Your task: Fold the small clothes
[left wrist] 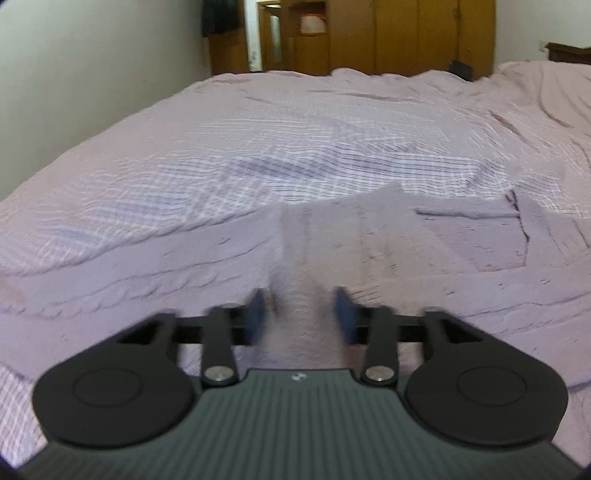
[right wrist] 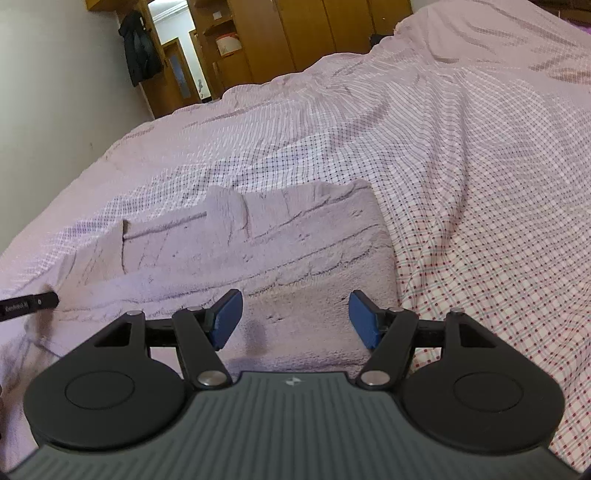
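Observation:
A pale mauve cable-knit sweater (left wrist: 369, 251) lies partly folded on the bed; in the right wrist view (right wrist: 295, 251) it shows as a thick rectangle with a sleeve end sticking up at the far edge. My left gripper (left wrist: 301, 314) is open and low over the knit, a raised ridge of it between the blue pads (left wrist: 256, 314); I cannot tell if they touch it. My right gripper (right wrist: 295, 317) is open wide and empty above the near right part of the sweater. A black finger of the left gripper (right wrist: 29, 304) shows at the sweater's left end.
The bed has a pink and white checked sheet (right wrist: 480, 184), wrinkled. A white wall (left wrist: 92, 74) runs along the left side. Wooden wardrobes (left wrist: 406, 33) and a doorway stand beyond the bed's far end. A dark coat (right wrist: 140, 48) hangs on the wall.

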`<action>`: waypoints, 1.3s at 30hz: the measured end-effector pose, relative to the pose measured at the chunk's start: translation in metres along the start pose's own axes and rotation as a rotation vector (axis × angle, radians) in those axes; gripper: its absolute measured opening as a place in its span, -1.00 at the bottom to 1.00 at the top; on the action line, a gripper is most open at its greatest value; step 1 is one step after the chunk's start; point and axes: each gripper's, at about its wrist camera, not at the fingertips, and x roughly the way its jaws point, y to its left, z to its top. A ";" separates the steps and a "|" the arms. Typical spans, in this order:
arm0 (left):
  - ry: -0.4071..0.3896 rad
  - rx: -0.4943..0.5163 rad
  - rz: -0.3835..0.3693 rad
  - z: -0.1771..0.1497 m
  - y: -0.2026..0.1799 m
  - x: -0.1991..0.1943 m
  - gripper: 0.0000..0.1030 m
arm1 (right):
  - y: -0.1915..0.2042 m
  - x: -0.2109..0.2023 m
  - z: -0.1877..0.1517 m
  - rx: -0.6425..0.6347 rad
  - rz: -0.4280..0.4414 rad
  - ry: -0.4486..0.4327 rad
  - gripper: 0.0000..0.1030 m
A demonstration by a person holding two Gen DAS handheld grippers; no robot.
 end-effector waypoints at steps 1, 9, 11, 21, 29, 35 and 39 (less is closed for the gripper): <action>-0.001 -0.002 -0.002 -0.003 0.003 -0.003 0.24 | 0.001 0.000 0.000 -0.002 -0.002 -0.001 0.38; 0.022 0.096 0.094 -0.017 0.007 -0.013 0.41 | -0.001 -0.002 0.002 0.001 -0.011 -0.020 0.38; 0.024 0.089 0.109 -0.017 0.007 -0.011 0.42 | 0.000 0.006 0.000 -0.009 -0.028 0.014 0.38; 0.040 0.060 0.128 -0.011 0.013 -0.017 0.42 | 0.013 0.004 -0.004 -0.084 -0.029 -0.014 0.39; 0.070 -0.073 0.098 -0.009 0.034 -0.020 0.41 | 0.019 0.011 -0.009 -0.128 -0.060 0.005 0.41; 0.063 -0.157 0.137 -0.003 0.075 -0.049 0.40 | 0.021 -0.012 -0.008 -0.092 0.015 -0.012 0.42; 0.046 -0.248 0.185 -0.004 0.117 -0.070 0.43 | 0.027 -0.030 -0.015 -0.120 0.050 -0.021 0.42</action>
